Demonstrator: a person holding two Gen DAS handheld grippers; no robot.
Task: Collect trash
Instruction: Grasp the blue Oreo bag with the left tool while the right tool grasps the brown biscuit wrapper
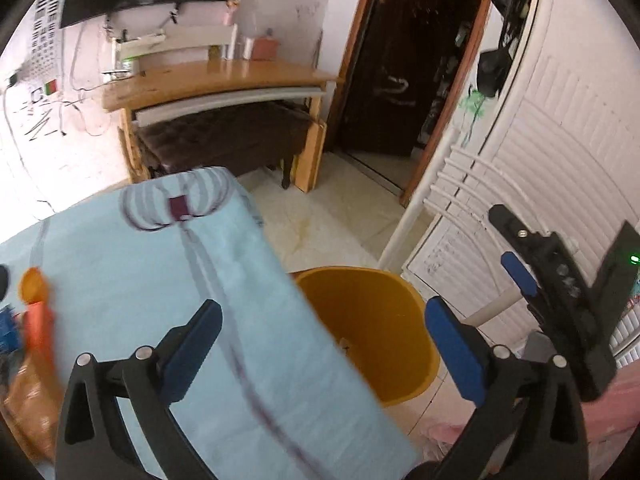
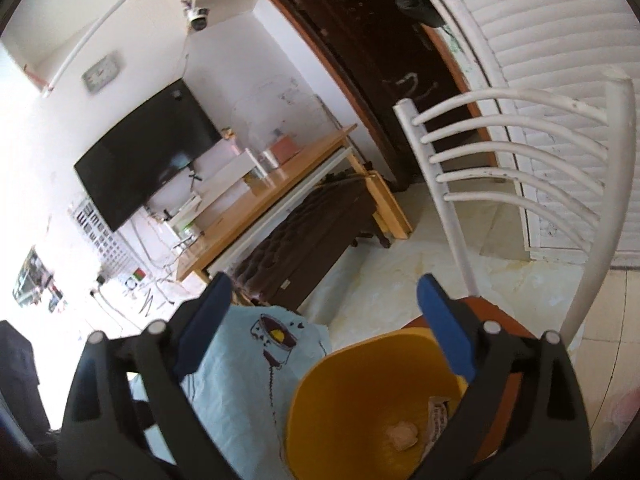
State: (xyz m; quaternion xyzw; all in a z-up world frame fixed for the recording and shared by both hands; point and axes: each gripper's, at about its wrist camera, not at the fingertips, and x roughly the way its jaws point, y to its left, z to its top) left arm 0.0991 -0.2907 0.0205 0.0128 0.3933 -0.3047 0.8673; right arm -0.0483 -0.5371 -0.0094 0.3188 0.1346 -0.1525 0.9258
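Note:
A yellow bin point(image 1: 372, 320) stands just past the right edge of a table under a light blue cloth point(image 1: 140, 280). My left gripper point(image 1: 324, 312) is open and empty, one finger over the cloth and the other over the bin. My right gripper point(image 2: 324, 292) hangs above the bin point(image 2: 344, 392), open and empty too; one of its fingers point(image 1: 518, 274) shows at the right of the left wrist view. Inside the bin lie a crumpled pale scrap point(image 2: 402, 434) and a printed wrapper point(image 2: 438, 416). Blurred orange items point(image 1: 38, 320) and a brown crinkled bag point(image 1: 28, 400) lie on the cloth at far left.
A white slatted chair point(image 2: 500, 160) stands right behind the bin, its brown seat point(image 2: 504, 320) showing around the bin. Beyond are a wooden desk point(image 1: 220, 76) with a dark stool under it, a wall television point(image 2: 148, 160), a dark doorway point(image 1: 400, 60), louvred white doors point(image 1: 560, 140) and pale floor tiles point(image 1: 332, 224).

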